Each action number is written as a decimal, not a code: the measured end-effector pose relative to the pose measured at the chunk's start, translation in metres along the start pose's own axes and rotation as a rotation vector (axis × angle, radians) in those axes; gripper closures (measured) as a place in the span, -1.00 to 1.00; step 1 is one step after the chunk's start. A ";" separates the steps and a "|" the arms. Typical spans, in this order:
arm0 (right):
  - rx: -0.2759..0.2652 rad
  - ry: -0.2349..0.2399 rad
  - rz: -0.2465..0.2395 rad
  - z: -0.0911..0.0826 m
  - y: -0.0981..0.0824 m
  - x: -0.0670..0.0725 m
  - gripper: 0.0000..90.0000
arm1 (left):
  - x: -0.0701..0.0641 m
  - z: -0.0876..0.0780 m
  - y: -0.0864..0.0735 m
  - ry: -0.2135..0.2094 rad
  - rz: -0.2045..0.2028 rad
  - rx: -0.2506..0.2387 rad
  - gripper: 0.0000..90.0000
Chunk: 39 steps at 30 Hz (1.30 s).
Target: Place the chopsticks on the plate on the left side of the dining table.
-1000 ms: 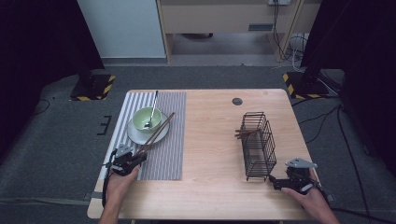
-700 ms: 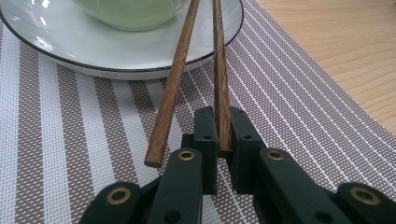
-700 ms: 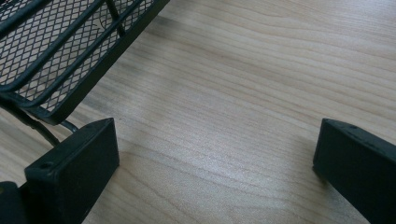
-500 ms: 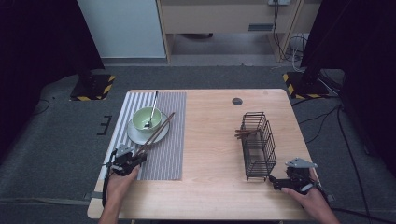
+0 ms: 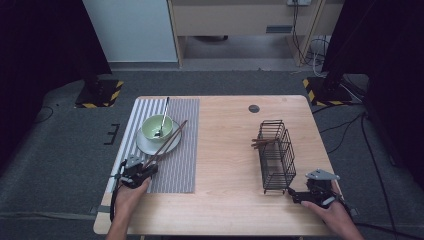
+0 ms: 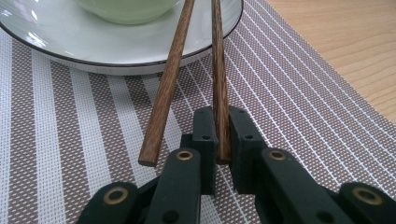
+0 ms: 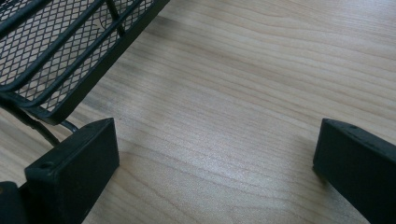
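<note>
The wooden table (image 5: 225, 150) carried a striped mat (image 5: 175, 145) on its left half and a black wire basket (image 5: 275, 155) on its right. On the mat stood a white plate (image 5: 145, 146) with a green bowl (image 5: 156, 127) holding a spoon (image 5: 163, 116). Two chopsticks (image 5: 167, 142) leaned across the plate's rim, slanting down toward the near edge of the mat. The left claw (image 6: 223, 140) was shut on one chopstick (image 6: 219, 84), pinching its near end between the pads; the other chopstick (image 6: 166, 93) lay loose just beside it. The right claw (image 5: 295, 196) rested near the basket's front corner, jaws wide apart around nothing.
</note>
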State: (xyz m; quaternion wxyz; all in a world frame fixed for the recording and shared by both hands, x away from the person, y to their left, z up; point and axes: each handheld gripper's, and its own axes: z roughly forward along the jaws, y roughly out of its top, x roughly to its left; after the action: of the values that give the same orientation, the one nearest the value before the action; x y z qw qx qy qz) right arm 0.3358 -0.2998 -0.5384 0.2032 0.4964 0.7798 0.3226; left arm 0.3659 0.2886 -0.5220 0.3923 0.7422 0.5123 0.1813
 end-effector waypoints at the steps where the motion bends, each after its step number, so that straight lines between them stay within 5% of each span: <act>1: 0.000 0.000 0.000 0.000 0.000 0.000 -0.99 | 0.000 0.000 0.000 0.001 0.002 0.001 0.82; 23: 0.000 0.000 0.000 0.000 0.000 0.000 -0.99 | -0.002 0.002 0.000 0.006 0.005 -0.003 0.74; 31: 0.000 0.000 0.000 0.000 0.000 0.000 -0.99 | -0.006 -0.001 0.003 0.009 0.013 -0.058 0.56; 39: 0.000 0.000 0.000 0.000 0.000 0.000 -0.99 | -0.005 -0.011 0.010 0.045 0.013 -0.180 0.15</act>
State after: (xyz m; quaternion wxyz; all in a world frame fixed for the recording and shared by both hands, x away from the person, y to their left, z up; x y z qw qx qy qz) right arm 0.3358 -0.2998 -0.5384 0.2033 0.4965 0.7798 0.3227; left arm 0.3622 0.2869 -0.5066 0.4446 0.7030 0.4976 0.2461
